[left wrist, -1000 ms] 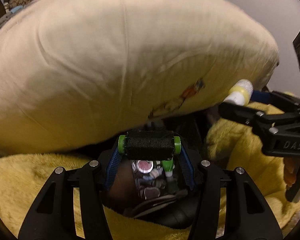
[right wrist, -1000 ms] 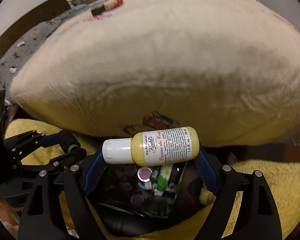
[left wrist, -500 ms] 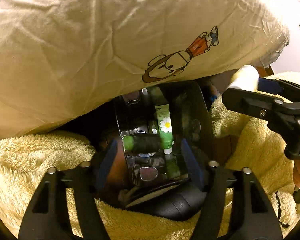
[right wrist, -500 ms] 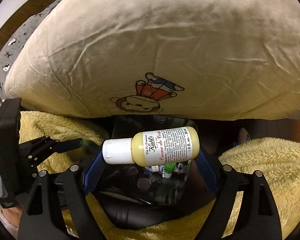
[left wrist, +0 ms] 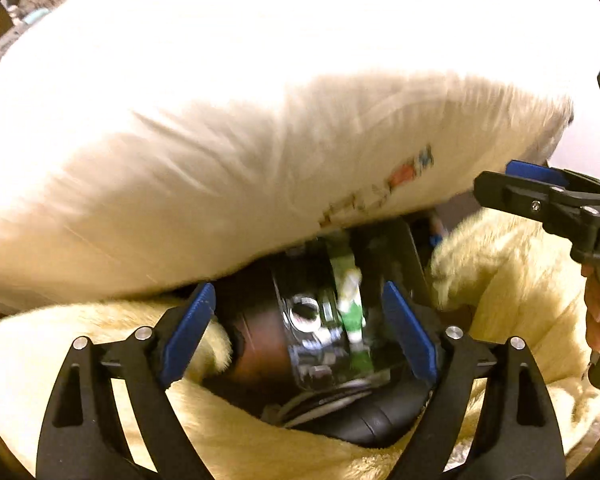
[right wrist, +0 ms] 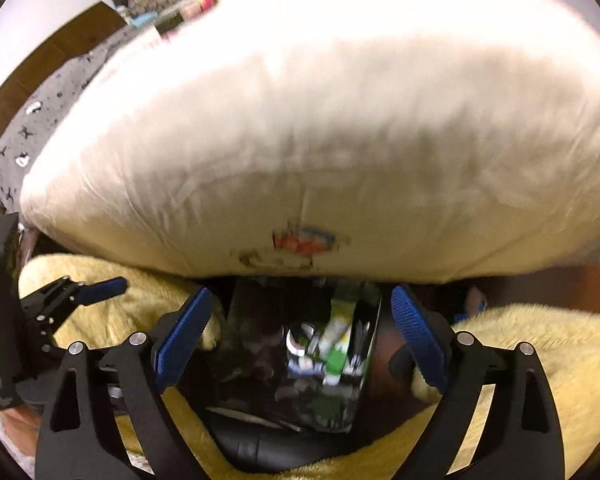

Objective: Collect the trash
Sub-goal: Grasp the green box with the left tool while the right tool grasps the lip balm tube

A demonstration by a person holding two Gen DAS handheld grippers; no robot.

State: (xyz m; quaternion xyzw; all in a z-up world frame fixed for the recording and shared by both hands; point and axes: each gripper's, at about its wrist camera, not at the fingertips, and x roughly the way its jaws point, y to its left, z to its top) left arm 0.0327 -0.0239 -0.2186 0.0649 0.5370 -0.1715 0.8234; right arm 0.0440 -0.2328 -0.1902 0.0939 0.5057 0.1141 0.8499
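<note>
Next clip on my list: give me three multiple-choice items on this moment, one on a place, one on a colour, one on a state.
1. Where does the dark bin sit?
A. on top of the pillow
B. below the pillow's edge, in the yellow blanket
C. on a wooden shelf

2. What colour are the gripper pads?
A. red
B. white
C. blue

3. What is between the right gripper's jaws?
A. nothing held, the jaws are opening
B. a yellow bottle
C. a corner of the pillow

Answers:
1 B: the cream pillow overhangs the bin, with yellow blanket around it.
2 C: blue pads line the fingers in both views.
3 A: the pads stand apart with only the bin beyond them.
</note>
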